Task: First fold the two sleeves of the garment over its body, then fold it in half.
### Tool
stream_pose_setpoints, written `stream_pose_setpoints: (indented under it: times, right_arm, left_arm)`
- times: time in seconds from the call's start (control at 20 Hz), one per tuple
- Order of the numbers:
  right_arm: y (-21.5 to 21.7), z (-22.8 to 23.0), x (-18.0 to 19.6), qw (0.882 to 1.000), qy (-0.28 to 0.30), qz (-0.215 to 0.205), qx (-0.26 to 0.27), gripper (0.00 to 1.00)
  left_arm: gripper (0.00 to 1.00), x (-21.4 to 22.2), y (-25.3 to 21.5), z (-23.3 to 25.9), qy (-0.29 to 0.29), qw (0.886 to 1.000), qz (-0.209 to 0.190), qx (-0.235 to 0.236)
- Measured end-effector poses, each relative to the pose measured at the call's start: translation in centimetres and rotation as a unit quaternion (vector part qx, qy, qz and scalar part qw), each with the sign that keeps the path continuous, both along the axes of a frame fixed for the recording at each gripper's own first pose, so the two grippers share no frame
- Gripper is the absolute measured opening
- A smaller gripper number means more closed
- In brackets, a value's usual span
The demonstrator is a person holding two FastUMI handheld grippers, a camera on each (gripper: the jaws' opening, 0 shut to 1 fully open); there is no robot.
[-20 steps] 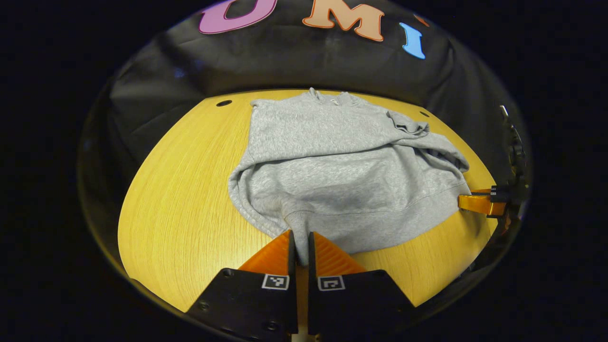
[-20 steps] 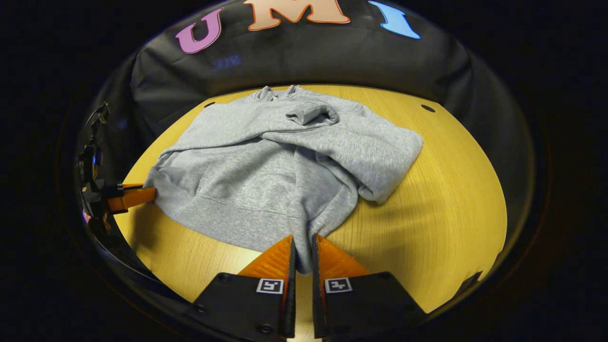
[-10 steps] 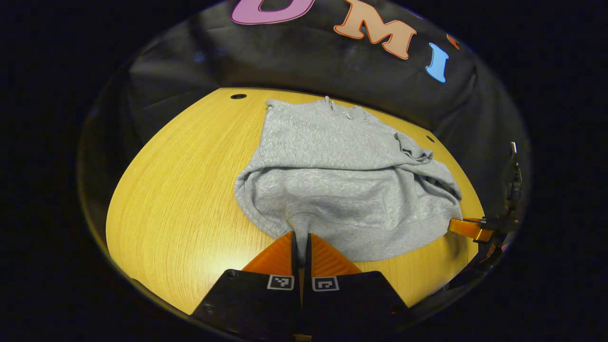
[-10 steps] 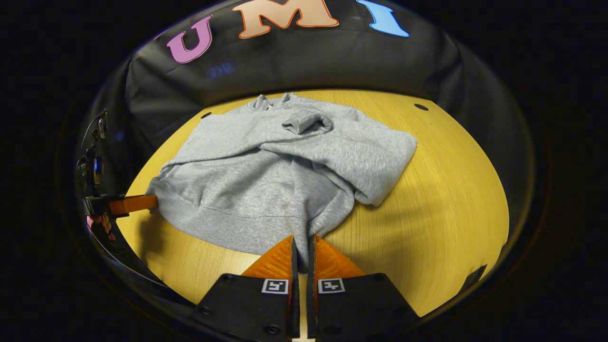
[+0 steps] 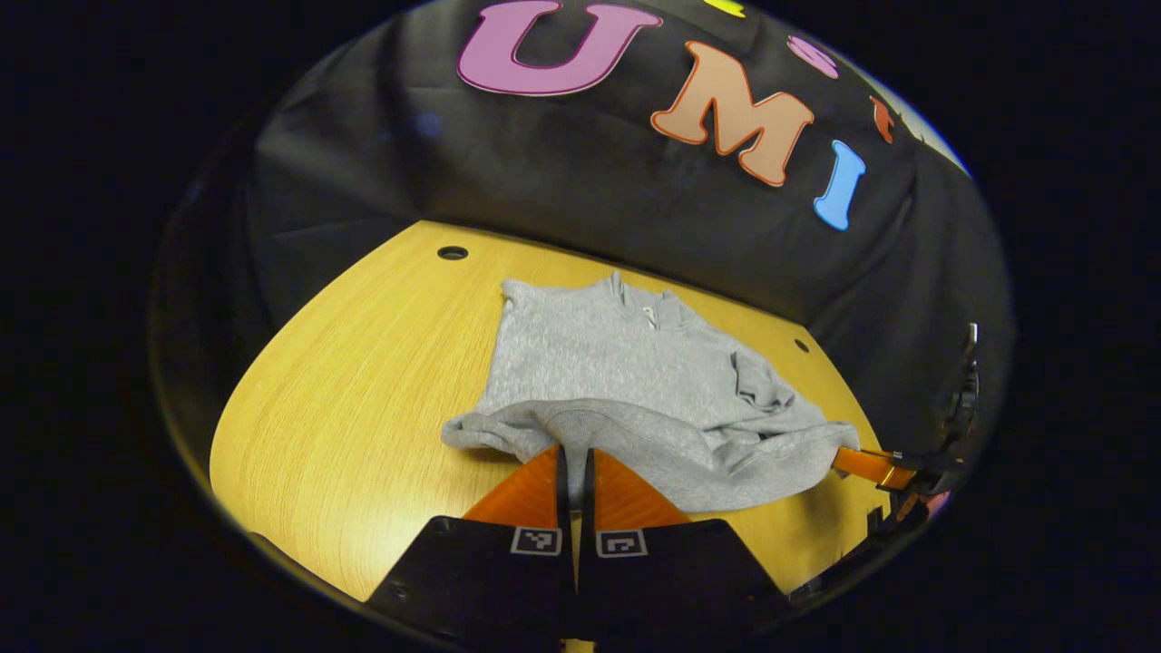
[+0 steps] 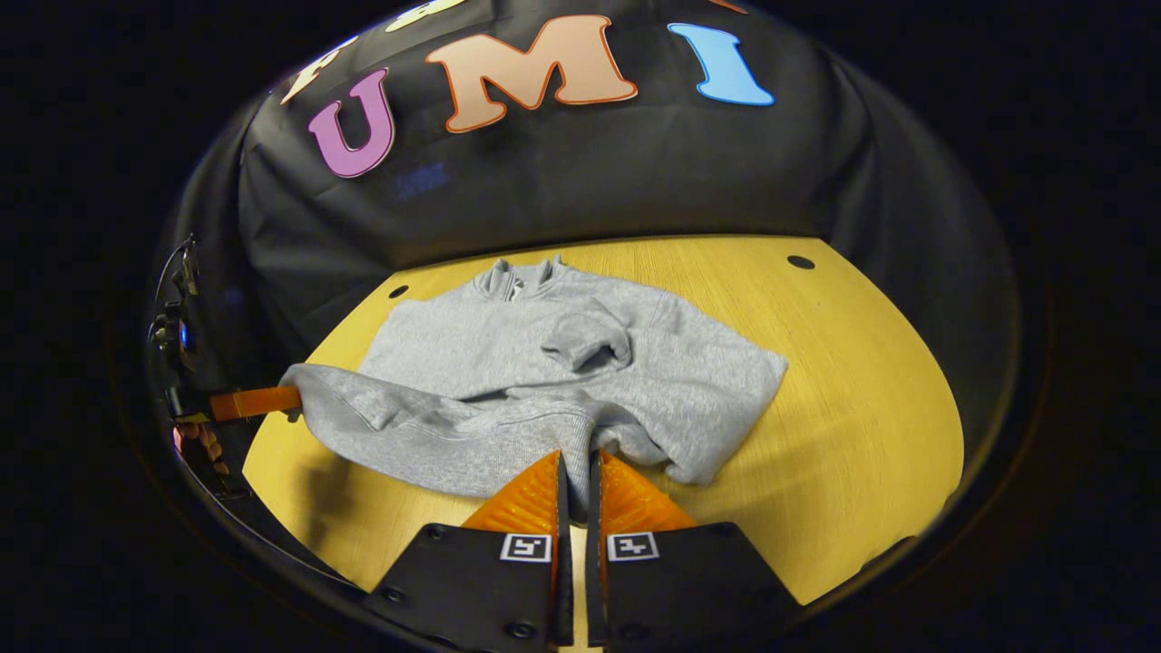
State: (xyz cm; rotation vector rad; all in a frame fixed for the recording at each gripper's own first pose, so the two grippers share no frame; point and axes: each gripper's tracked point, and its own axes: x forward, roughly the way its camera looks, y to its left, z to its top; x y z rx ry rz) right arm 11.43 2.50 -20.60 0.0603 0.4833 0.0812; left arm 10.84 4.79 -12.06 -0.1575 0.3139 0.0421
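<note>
The grey sweatshirt (image 6: 562, 381) lies mid-frame on the yellow tabletop (image 6: 843, 408), collar toward the booth wall at the top, sleeves already folded over its body. The right gripper (image 6: 573, 472), at the bottom centre of the right gripper view, has its fingers pinching the hem; the left gripper (image 5: 571, 467) pinches the hem's other corner likewise. The fleece looks soft, limp and fairly light, sagging between the two holds. Judging by that, the ribbed hem corners are the best place to grip, kept taut and level.
</note>
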Motion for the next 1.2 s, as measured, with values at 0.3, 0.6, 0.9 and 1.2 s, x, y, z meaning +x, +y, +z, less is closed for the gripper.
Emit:
stream_pose_setpoints:
  times: [0.3,0.6,0.9,1.2]
  right_arm:
    - [-0.1,2.3,6.5,1.000,-0.010,0.000,-0.017,0.08]
    - [-0.6,-0.9,12.6,0.998,0.056,-0.003,0.009,0.08]
    - [0.1,-0.6,13.8,0.993,0.078,0.001,0.083,0.18]
    - [2.0,4.5,17.4,0.976,0.024,-0.007,0.217,0.67]
  left_arm:
    - [0.00,6.1,0.9,2.3,-0.007,1.000,0.007,0.022]
    - [0.00,13.3,3.4,-0.5,0.041,0.997,0.024,0.063]
    - [0.06,15.5,4.8,-3.0,0.073,0.993,0.040,0.084]
    - [0.99,17.5,7.6,2.4,0.021,0.983,0.057,0.172]
